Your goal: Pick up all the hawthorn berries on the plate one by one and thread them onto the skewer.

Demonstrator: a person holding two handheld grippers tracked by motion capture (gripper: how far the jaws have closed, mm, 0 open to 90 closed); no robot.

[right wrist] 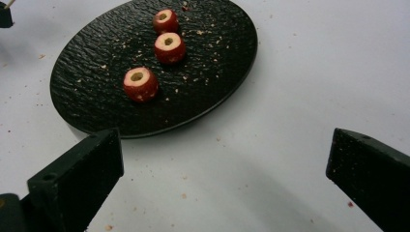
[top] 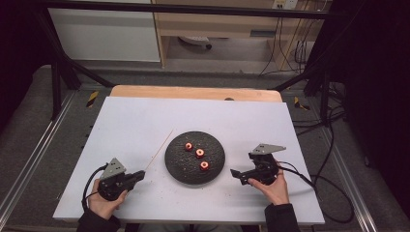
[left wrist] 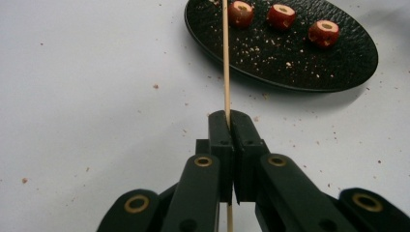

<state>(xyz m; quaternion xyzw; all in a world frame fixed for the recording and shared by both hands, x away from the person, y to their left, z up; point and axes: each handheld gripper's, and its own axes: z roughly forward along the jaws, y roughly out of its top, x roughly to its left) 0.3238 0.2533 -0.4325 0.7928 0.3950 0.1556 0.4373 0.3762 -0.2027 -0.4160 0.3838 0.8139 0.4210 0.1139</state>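
Near the front left of the white table (top: 130, 116), the left tongs (left wrist: 229, 121) are pressed together, pinching a thin wooden skewer (left wrist: 226, 58) that slants away toward the far right. At the near right, the right tongs (right wrist: 222, 179) stand spread with nothing between them. Farther in, at the table's middle, a black plate (top: 179, 169) carries three cored red fruits (top: 199, 153) in a diagonal row.

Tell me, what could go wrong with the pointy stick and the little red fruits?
The thin wooden skewer is long and clamped only near one end by the left gripper, so it might bend or snap when pushed. The three small red cored fruits lie loose on the round black textured plate, so they may roll away. The right gripper is open and holds none yet.
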